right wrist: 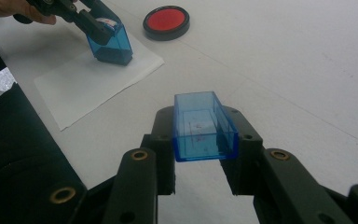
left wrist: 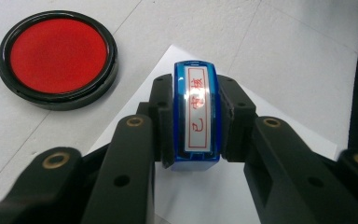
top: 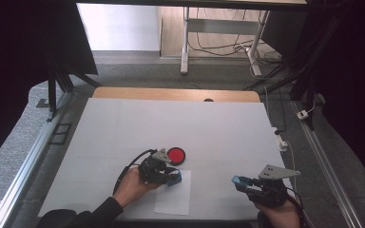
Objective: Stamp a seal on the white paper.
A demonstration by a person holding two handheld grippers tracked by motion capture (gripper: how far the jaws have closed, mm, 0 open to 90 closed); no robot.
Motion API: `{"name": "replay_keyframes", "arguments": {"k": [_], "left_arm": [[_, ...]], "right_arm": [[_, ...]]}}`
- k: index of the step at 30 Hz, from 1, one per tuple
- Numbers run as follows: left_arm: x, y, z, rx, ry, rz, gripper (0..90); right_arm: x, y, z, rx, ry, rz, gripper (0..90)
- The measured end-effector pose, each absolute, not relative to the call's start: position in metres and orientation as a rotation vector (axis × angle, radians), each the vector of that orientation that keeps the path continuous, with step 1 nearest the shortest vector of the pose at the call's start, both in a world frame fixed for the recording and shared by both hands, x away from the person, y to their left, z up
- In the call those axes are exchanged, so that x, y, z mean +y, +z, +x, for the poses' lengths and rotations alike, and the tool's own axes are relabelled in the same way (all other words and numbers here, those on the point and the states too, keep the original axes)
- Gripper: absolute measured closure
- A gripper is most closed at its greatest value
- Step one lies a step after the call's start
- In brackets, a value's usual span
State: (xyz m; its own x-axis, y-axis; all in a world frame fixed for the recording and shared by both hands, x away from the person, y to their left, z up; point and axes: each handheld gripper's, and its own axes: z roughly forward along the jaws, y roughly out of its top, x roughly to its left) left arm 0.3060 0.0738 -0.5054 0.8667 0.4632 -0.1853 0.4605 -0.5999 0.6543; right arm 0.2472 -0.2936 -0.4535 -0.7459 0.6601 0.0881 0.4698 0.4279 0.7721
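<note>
My left gripper (left wrist: 196,122) is shut on a blue stamp (left wrist: 196,116) whose top label bears red characters. The stamp's base rests on a white sheet of paper (top: 173,197) near the table's front edge. In the right gripper view the same blue stamp (right wrist: 110,44) stands on the paper (right wrist: 88,81), held by the far hand. My right gripper (right wrist: 205,140) is shut on the stamp's clear blue cap (right wrist: 204,126), hollow side up, held above the table. A round red ink pad (top: 176,155) in a black case lies just beyond the left gripper (top: 168,178).
The white table top (top: 171,123) stretches wide behind the ink pad (left wrist: 58,58). A wooden strip (top: 176,94) edges its far side. Black curtains and metal rails stand at both sides. My right gripper (top: 241,183) sits near the front right corner.
</note>
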Motion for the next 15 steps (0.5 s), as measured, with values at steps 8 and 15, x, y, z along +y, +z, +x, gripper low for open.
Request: {"name": "replay_keyframes", "arguments": {"k": [8,15], "left_arm": [[0.0691,-0.5018,0.3017,0.61,0.066,2.355,70.3],[0.0752,-0.5026,0.3094,0.659,-0.014,2.311,70.2]], "right_arm": [[-0.2936,-0.4535,0.2472,2.454,1.216,0.99,69.0],[-0.294,-0.4535,0.2473,2.454,1.223,0.99,69.0]]}}
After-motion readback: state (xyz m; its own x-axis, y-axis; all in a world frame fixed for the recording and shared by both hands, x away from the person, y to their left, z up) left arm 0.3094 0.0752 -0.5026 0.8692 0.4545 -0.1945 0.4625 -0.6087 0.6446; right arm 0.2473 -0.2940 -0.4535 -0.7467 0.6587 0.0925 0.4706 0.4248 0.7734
